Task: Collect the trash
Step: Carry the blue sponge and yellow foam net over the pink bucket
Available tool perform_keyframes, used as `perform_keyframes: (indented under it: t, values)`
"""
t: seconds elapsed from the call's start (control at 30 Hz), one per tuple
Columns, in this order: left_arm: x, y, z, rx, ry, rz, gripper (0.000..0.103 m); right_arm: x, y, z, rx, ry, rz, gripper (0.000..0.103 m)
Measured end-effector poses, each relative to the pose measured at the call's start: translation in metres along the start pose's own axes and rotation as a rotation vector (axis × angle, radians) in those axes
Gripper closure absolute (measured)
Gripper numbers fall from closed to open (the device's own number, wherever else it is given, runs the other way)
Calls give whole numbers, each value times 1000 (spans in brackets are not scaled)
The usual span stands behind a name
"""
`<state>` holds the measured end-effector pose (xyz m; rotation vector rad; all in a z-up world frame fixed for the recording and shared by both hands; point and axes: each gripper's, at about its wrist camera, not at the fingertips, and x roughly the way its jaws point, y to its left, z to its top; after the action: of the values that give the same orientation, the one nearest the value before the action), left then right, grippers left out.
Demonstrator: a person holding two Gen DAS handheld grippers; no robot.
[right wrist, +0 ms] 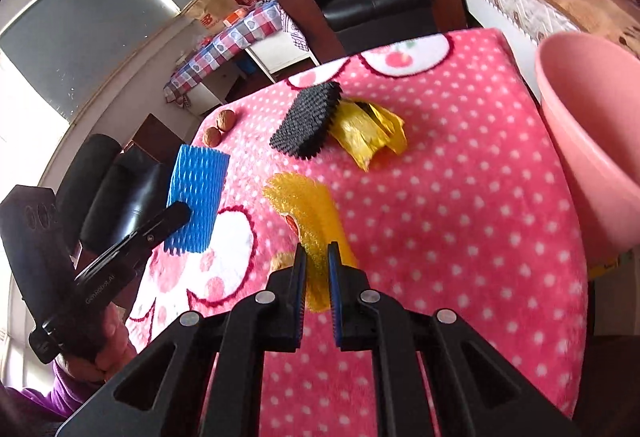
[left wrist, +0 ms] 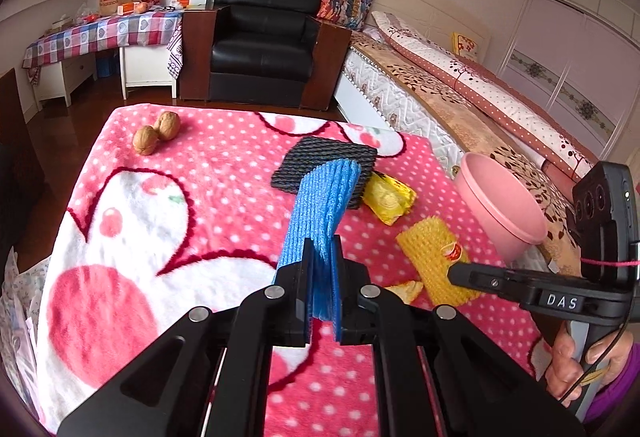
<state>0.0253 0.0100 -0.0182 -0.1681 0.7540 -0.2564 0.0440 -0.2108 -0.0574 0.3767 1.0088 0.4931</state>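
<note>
My left gripper (left wrist: 322, 249) is shut on a blue foam net sleeve (left wrist: 320, 205) and holds it above the pink dotted blanket (left wrist: 208, 197); the sleeve also shows in the right wrist view (right wrist: 196, 197). My right gripper (right wrist: 316, 257) is shut on a yellow foam net (right wrist: 310, 213), which lies on the blanket in the left wrist view (left wrist: 434, 257). A black foam net (left wrist: 324, 165) and a yellow wrapper (left wrist: 390, 197) lie further back. A pink bin (left wrist: 500, 205) stands at the right.
Two walnuts (left wrist: 156, 133) lie at the blanket's far left. A small torn wrapper scrap (left wrist: 406, 289) lies near the yellow net. Behind the table stand a black armchair (left wrist: 260, 41) and a bed (left wrist: 460, 93).
</note>
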Motion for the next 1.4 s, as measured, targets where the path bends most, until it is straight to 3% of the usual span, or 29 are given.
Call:
perform_keyframes:
  t: [0.33,0.63,0.93,1.4]
  values:
    - [8,-20,-5,26,27,-22,96,3,-16,-15,-17,2,-124,93]
    - [16,-31,-7,30,49,-34,96,9,-5,-26,-181,-34,-280,93]
    - [20,-55,-5,46,31,-66,96,-26,-9,-21,-151,-156,-147,93]
    - [35,-109,16,111,-16,-156,96,-81,-35,-7,-83,-336,-209,93]
